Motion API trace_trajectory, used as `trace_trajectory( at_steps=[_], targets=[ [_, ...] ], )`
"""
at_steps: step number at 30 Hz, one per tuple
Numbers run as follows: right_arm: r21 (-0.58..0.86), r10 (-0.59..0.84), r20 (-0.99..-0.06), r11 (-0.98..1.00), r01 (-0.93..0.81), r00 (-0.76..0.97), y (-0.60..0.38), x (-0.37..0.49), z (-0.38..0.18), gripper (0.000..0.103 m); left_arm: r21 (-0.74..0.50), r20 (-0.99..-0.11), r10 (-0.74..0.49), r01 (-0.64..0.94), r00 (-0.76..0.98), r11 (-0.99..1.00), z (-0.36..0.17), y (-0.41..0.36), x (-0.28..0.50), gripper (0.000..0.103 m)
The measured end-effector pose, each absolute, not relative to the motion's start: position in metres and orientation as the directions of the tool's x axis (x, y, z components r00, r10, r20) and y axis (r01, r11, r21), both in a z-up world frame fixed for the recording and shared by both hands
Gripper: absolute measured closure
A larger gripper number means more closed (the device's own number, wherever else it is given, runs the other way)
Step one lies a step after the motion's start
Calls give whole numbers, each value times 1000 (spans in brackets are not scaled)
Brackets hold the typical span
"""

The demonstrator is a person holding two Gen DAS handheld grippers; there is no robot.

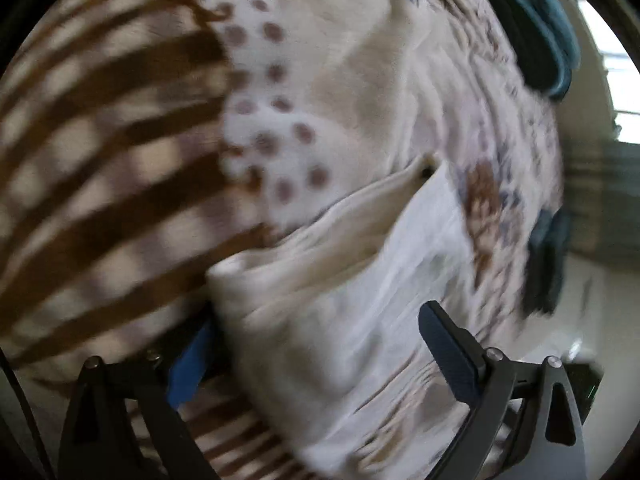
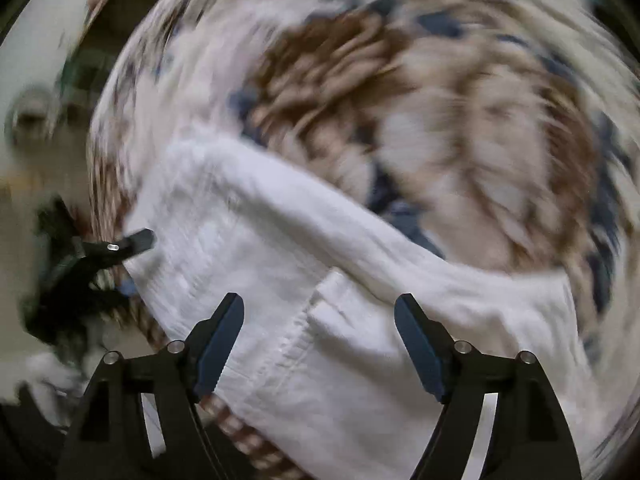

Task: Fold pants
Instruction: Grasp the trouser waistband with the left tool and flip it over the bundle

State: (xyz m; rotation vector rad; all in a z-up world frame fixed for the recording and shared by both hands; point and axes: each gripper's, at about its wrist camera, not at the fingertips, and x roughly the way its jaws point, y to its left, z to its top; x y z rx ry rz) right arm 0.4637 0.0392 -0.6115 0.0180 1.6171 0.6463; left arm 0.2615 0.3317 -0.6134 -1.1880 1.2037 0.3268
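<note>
White pants [image 1: 340, 272] lie folded into a thick band on a patterned blanket [image 1: 100, 152]. My left gripper [image 1: 320, 320] stands wide open astride the band's end. Its left pad [image 1: 188, 360] is partly hidden behind the cloth edge, and its right pad [image 1: 448, 348] is over the fabric. In the right wrist view the pants [image 2: 272, 232] run from upper left to lower right, with a pocket [image 2: 344, 316] showing. My right gripper [image 2: 320, 300] is open just above them, and neither pad presses the cloth. The left gripper [image 2: 134, 264] shows at the pants' left end. Both views are blurred.
The blanket [image 2: 460, 120] has brown stripes, dots and a brown and blue flower print. A teal cloth [image 1: 532, 28] lies at its far right and a dark item [image 1: 548, 260] near the bed's edge. Pale floor [image 1: 580, 320] shows beyond that edge.
</note>
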Motion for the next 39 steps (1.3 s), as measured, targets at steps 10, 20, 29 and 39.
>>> trace_trajectory(
  at_steps=[10,20,29,39],
  targets=[
    [390,392,-918,920,45,-63,-70,409,-627,23,-531,-847,-248,-717,471,452,-586,305,268,36],
    [386,393,-916,917,97,-74,-63,384,-667,23,-559,-828,-298,-734,474,385,-638,321,290,40],
    [393,399,-917,912,116,-30,-96,376,-661,23,-595,-761,-240,-502,602,627,-529,249,314,73],
    [421,424,-904,860,287,54,-202,346,-651,23,-579,-708,-444,-92,550,810,-463,37,319,74]
  ],
)
